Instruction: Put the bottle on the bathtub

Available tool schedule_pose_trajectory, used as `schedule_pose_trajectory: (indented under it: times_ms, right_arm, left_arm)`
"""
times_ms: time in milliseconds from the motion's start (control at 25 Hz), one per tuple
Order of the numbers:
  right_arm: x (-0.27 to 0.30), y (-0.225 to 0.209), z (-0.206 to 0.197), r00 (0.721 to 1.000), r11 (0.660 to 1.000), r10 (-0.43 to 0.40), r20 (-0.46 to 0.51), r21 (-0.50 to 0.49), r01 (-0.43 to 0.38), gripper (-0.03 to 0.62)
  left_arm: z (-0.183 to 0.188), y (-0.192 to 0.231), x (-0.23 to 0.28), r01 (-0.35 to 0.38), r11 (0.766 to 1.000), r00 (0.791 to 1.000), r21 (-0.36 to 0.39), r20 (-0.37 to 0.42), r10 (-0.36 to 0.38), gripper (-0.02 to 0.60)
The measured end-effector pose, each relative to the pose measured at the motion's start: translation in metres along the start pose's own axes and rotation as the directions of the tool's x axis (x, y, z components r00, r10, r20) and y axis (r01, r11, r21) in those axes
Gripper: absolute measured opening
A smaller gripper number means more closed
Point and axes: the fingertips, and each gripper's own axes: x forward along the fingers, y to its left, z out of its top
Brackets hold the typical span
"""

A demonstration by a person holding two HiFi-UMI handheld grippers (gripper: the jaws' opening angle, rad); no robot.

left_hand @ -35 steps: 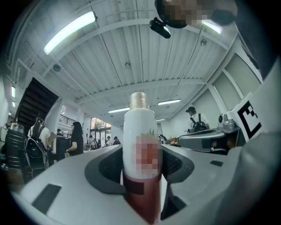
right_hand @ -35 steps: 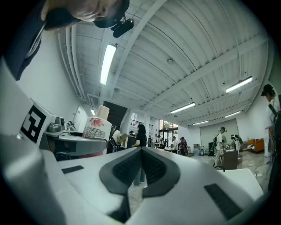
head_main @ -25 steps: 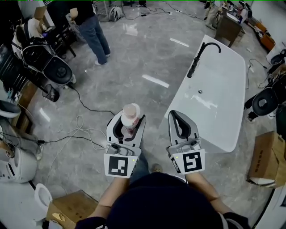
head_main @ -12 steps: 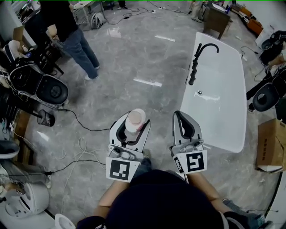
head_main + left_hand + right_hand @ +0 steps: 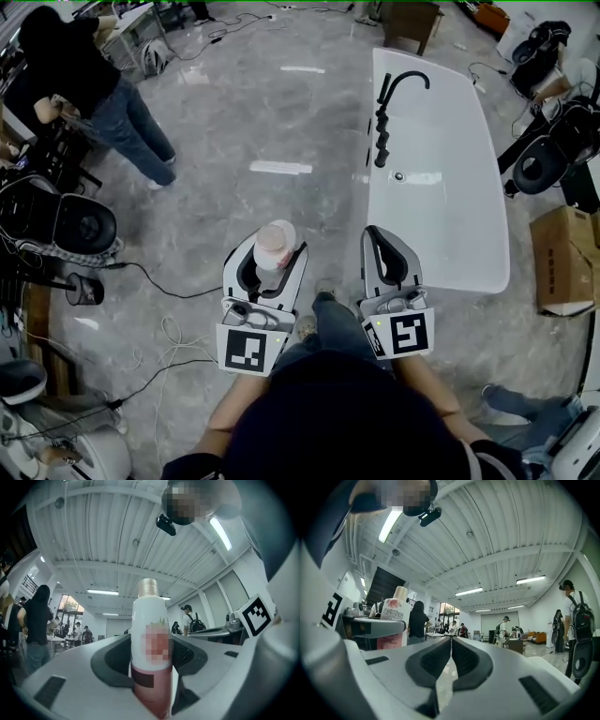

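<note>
My left gripper (image 5: 274,258) is shut on a white and pink bottle (image 5: 275,246) with a pale cap, which stands upright between its jaws. In the left gripper view the bottle (image 5: 151,653) fills the gap between the dark pads. My right gripper (image 5: 386,246) is shut and holds nothing; its jaws meet along a thin line (image 5: 451,654). The white bathtub (image 5: 473,202) lies ahead and to the right, with a black faucet (image 5: 384,117) on its left rim. The right gripper's tip is close to the tub's near left edge. From the right gripper view the bottle (image 5: 393,620) shows at the left.
A person in a dark top and jeans (image 5: 103,103) stands at the far left. Toilets and gear (image 5: 61,225) line the left side, with cables (image 5: 159,281) across the grey floor. A cardboard box (image 5: 562,258) and black seats (image 5: 544,159) stand right of the tub.
Both grippers have come nearer the bathtub, which now lies more lengthwise ahead. The bottle has stayed clamped in the left gripper. The standing person has shifted to the far left of the view.
</note>
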Motion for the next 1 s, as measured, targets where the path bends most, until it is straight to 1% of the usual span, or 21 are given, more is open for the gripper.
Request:
schedule_pose_trajectory:
  times_ms: [200, 400, 520, 680, 760, 1000]
  right_arm:
    - [0.019, -0.021, -0.003, 0.999, 0.999, -0.049, -0.011, -0.006, 0.049, 0.026]
    - [0.057, -0.047, -0.012, 0.996, 0.996, -0.086, -0.005, -0.012, 0.086, 0.026]
    - [0.090, -0.069, -0.015, 0.994, 0.994, -0.110, -0.007, -0.011, 0.110, 0.026]
    - [0.142, -0.105, -0.016, 0.990, 0.990, -0.139, 0.007, -0.015, 0.139, 0.026]
    - [0.167, -0.126, -0.015, 0.989, 0.988, -0.150, 0.011, -0.019, 0.151, 0.026]
    - [0.227, -0.182, -0.016, 0.980, 0.980, -0.199, 0.018, 0.010, 0.199, 0.026]
  left_arm:
    - [-0.003, 0.009, 0.025, 0.036, 0.999, 0.999, -0.019, 0.001, -0.036, 0.236]
    - [-0.015, 0.029, 0.065, 0.067, 0.998, 0.998, -0.021, 0.003, -0.067, 0.236]
    - [-0.021, 0.044, 0.103, 0.097, 0.995, 0.995, -0.022, 0.013, -0.097, 0.236]
    - [-0.024, 0.063, 0.168, 0.144, 0.989, 0.989, -0.026, 0.047, -0.143, 0.236]
    - [-0.026, 0.069, 0.200, 0.169, 0.985, 0.985, -0.021, 0.052, -0.167, 0.236]
    - [-0.029, 0.079, 0.287, 0.255, 0.967, 0.966, -0.009, 0.055, -0.254, 0.236]
